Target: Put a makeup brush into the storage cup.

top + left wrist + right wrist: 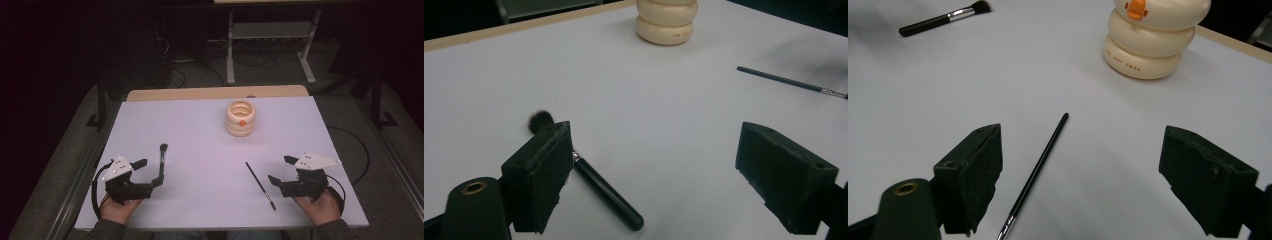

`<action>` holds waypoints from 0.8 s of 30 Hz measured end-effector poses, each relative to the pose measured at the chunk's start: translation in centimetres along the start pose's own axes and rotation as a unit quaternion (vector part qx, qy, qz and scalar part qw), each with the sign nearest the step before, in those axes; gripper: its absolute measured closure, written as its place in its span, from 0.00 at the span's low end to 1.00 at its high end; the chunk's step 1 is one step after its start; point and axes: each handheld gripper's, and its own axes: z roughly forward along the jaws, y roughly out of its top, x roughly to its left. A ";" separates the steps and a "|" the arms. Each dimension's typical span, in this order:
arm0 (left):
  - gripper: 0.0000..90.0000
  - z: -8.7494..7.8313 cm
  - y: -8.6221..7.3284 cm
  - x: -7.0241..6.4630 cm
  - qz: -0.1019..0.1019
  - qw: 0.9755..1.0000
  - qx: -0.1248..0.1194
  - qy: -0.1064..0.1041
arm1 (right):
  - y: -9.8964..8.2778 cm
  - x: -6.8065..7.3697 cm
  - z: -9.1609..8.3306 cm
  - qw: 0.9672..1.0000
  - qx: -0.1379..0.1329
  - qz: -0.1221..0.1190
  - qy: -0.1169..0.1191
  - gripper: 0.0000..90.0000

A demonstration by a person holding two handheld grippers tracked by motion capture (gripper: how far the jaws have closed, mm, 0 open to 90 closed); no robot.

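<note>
A thick black makeup brush [162, 159] lies on the white table [200, 125] at the left, bristles pointing away. My left gripper [149, 172] stands open right beside it; in the left gripper view [661, 175] the brush handle [606, 192] runs under the left jaw, untouched. A thin black brush [260, 185] lies at the right. My right gripper [281, 170] is open just right of it; in the right gripper view [1083, 182] the thin brush [1040, 167] lies on the table between the jaws. A cream ringed holder [240, 118] stands upright farther back.
The holder [1153, 40] has an orange knob on its side. The table's wooden far edge [215, 92] borders a dark floor with a metal stand [270, 45]. Open white surface lies between the two brushes.
</note>
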 end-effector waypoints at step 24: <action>0.17 -0.2 0.3 -0.3 -0.024 1.000 -0.004 0.007 | -0.1 0.0 -0.1 1.000 -0.002 0.003 -0.005 0.19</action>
